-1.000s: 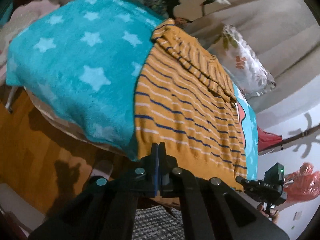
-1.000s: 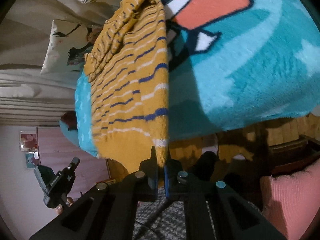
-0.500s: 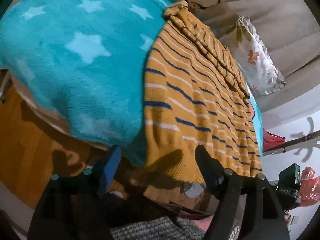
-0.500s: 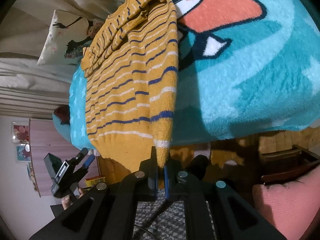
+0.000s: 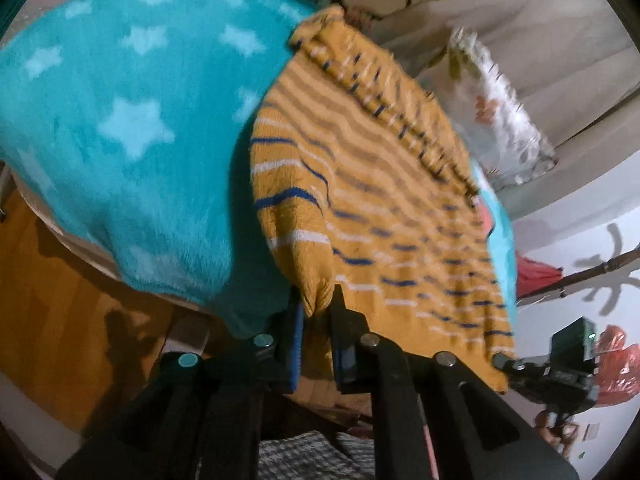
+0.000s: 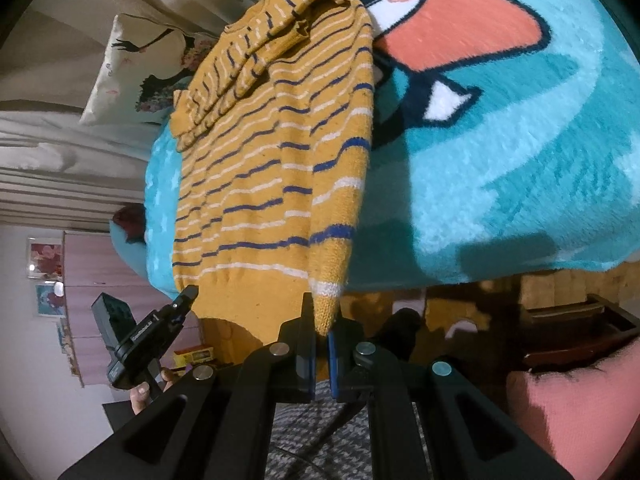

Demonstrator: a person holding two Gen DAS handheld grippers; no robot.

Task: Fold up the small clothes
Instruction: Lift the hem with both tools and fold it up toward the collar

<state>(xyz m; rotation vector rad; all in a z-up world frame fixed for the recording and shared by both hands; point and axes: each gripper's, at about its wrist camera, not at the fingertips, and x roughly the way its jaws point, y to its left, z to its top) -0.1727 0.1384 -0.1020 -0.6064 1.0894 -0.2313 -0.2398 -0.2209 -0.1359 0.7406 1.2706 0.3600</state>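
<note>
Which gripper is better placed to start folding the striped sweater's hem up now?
Neither alone: the left gripper and right gripper each pinch a bottom corner of the striped sweater, so probably both lift together.

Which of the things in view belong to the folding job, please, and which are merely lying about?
Job:
- striped sweater
- left gripper, pinching its near corner
- right gripper, pinching the opposite corner
- teal blanket underneath

Lying about:
- floral pillows
- pink cushion
- red bags
</note>
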